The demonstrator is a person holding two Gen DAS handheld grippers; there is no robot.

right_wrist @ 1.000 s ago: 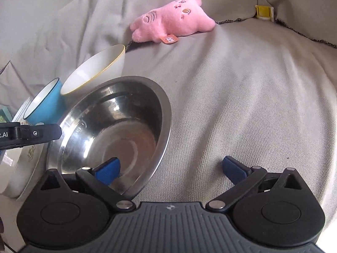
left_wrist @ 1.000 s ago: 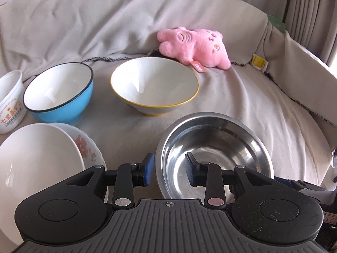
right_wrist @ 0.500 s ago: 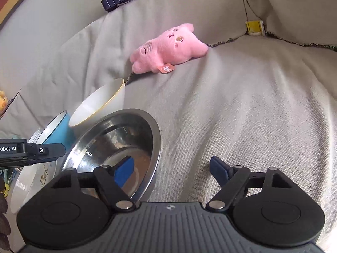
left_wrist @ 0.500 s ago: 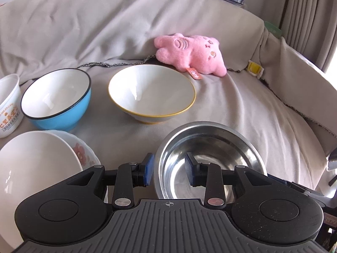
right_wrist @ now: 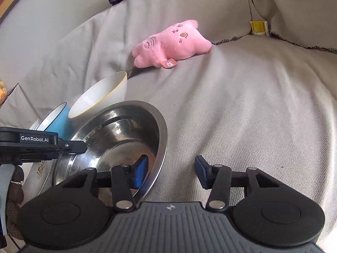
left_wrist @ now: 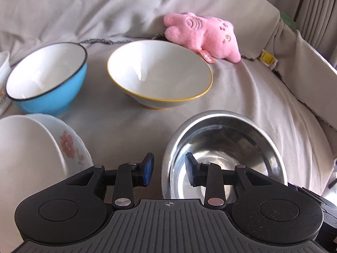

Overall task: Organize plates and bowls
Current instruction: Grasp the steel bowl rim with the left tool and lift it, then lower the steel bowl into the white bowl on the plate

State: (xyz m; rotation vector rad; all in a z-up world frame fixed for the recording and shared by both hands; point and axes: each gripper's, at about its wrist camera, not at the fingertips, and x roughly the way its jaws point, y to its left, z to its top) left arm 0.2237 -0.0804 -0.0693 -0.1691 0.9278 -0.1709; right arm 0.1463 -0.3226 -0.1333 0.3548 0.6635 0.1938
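Note:
A steel bowl (left_wrist: 223, 151) rests on the grey sofa cover, low and right in the left wrist view. My left gripper (left_wrist: 169, 169) straddles its near-left rim, one pad outside and one inside, with a gap on both sides, so it is open. My right gripper (right_wrist: 170, 172) straddles the steel bowl's (right_wrist: 118, 135) right rim; its jaws are closing and the pads do not touch the rim. Behind stand a white bowl with a yellow rim (left_wrist: 160, 73) and a blue bowl (left_wrist: 48, 78). A white dish (left_wrist: 25, 158) lies on a floral plate (left_wrist: 69, 145).
A pink plush toy (left_wrist: 202, 35) lies against the sofa back, and a printed white cup (left_wrist: 3, 78) shows at the far left edge. Bare cushion (right_wrist: 252, 105) spreads to the right of the steel bowl. The left gripper's body (right_wrist: 38, 142) reaches in from the left.
The right jaws have drawn in from wide apart, still around the steel bowl's rim. The left gripper has sunk and come closer to the bowls, its jaw width unchanged.

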